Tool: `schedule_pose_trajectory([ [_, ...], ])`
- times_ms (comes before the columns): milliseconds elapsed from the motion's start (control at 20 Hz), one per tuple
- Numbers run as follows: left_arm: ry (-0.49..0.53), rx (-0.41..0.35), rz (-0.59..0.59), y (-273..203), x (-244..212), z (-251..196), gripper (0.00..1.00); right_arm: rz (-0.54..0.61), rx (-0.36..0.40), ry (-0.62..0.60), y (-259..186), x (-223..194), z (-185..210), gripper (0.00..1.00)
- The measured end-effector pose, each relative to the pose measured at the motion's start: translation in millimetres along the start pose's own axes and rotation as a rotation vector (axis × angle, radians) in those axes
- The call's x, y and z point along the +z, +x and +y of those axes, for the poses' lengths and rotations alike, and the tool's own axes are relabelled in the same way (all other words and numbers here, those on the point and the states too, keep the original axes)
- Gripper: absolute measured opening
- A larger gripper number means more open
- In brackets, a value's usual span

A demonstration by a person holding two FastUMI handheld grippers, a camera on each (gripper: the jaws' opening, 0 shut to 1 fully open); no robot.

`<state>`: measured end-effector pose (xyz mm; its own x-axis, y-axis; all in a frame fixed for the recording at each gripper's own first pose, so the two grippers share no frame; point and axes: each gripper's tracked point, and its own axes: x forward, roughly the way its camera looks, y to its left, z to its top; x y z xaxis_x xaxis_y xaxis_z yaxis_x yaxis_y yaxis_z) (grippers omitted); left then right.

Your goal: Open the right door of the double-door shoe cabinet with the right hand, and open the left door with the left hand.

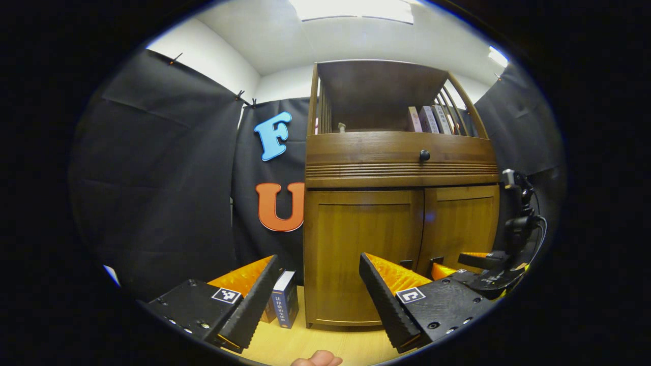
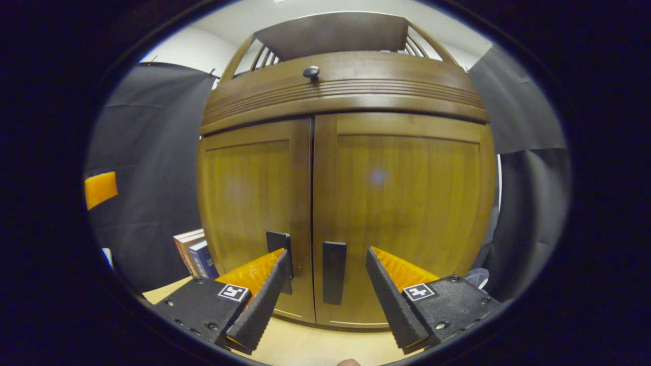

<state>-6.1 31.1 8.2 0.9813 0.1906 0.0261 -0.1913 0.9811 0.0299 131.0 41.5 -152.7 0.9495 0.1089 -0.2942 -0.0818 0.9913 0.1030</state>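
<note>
Up front in the left gripper view, the left gripper (image 1: 318,297) hung w/ jaws wide apart, gripping nothing. Just past its left finger, books (image 1: 285,305) stood upright on the wooden floor (image 1: 305,345). Between and beyond the jaws stood the shoe cabinet (image 1: 402,162), both doors flat shut; the left door (image 1: 363,244) sat straight ahead, the right door (image 1: 460,223) past the right finger. Farther right, the right gripper (image 1: 460,262) hovered close to the cabinet front.

In the right gripper view, its jaws were also apart, empty. The right door's dark handle (image 2: 334,272) stood in the gap between them, untouched; the left door's handle (image 2: 279,249) was partly hidden behind the left finger.
</note>
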Motion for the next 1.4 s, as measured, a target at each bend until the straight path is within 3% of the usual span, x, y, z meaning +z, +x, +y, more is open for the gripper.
schedule_pose_trajectory([
  [300,0.027,0.045,0.047,6.2,-25.0,13.5,0.95,0.101,-0.022,0.016,42.1,-32.3,-4.8,0.9],
  [450,0.036,0.048,0.043,8.5,-24.2,15.6,0.95,0.127,-0.007,0.013,50.3,-37.4,-5.8,0.77],
  [700,0.051,0.037,0.051,11.0,-28.8,11.5,0.95,0.119,-0.05,0.013,62.1,-42.3,-13.9,0.57],
  [850,0.066,0.024,0.056,14.3,-33.4,6.6,0.95,0.128,-0.051,-0.002,61.6,-42.7,-12.9,0.4],
  [1100,0.062,-0.031,0.062,17.1,-40.1,-9.7,0.95,0.151,-0.023,0.048,56.6,-47.5,-8.3,0.31],
  [1400,0.023,-0.103,0.08,31.5,-55.5,-33.1,0.95,0.145,0.016,0.055,19.0,-52.0,-9.9,0.29],
])
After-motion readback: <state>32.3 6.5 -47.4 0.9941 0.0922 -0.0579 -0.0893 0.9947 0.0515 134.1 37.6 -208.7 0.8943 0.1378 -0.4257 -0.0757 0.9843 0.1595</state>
